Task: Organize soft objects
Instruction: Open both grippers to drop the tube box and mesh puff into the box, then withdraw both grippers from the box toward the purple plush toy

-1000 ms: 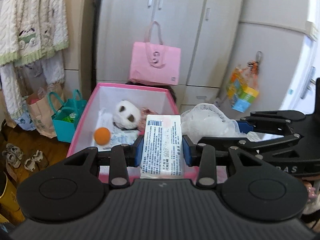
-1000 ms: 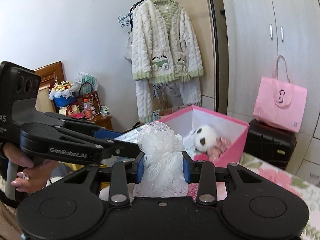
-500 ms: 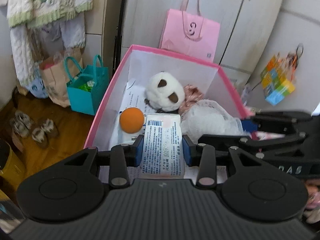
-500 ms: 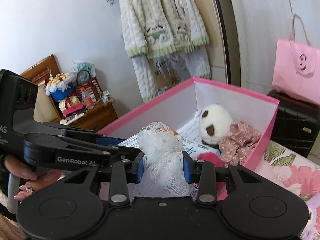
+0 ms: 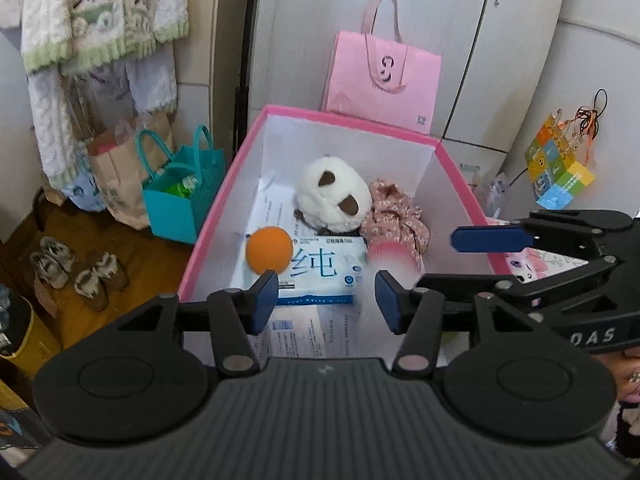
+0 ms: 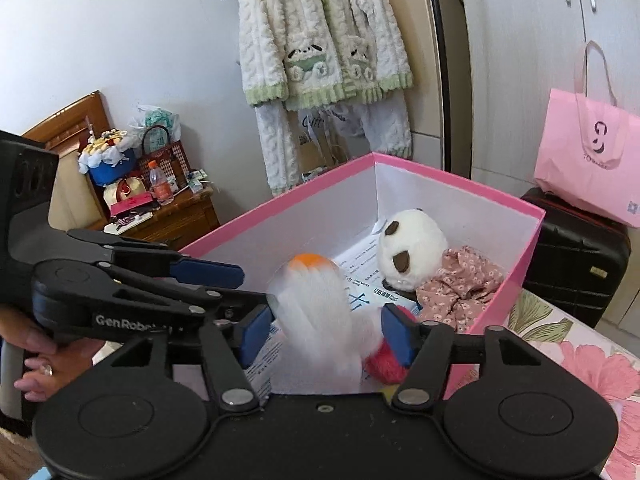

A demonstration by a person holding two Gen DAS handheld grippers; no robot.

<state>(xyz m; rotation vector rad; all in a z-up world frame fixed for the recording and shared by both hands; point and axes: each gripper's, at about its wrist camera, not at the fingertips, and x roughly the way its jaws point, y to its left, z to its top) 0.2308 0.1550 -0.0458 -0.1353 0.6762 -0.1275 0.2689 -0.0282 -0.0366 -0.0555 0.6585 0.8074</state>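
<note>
A pink box (image 5: 216, 216) with white inner walls holds a white panda plush (image 5: 332, 196), an orange ball (image 5: 269, 250), a floral pink cloth (image 5: 394, 216) and a red fluffy item (image 6: 382, 362). My left gripper (image 5: 326, 300) is open above the box's near end; the tissue pack (image 5: 320, 274) lies in the box just below it. My right gripper (image 6: 326, 332) is open over the box (image 6: 516, 276). The white mesh puff (image 6: 320, 312) is blurred between its fingers, dropping free. The panda (image 6: 412, 252) lies beyond it.
A pink tote bag (image 5: 382, 80) stands on a black suitcase (image 6: 576, 264) behind the box. A teal bag (image 5: 180, 196) and paper bag (image 5: 120, 176) sit left of it on the floor, with shoes (image 5: 76, 272). Knit clothes (image 6: 320, 44) hang above. A floral bedspread (image 6: 580, 364) lies right.
Both grippers opened over the box. The tissue pack left my left gripper and now lies in the box. The mesh puff is falling out of my right gripper.
</note>
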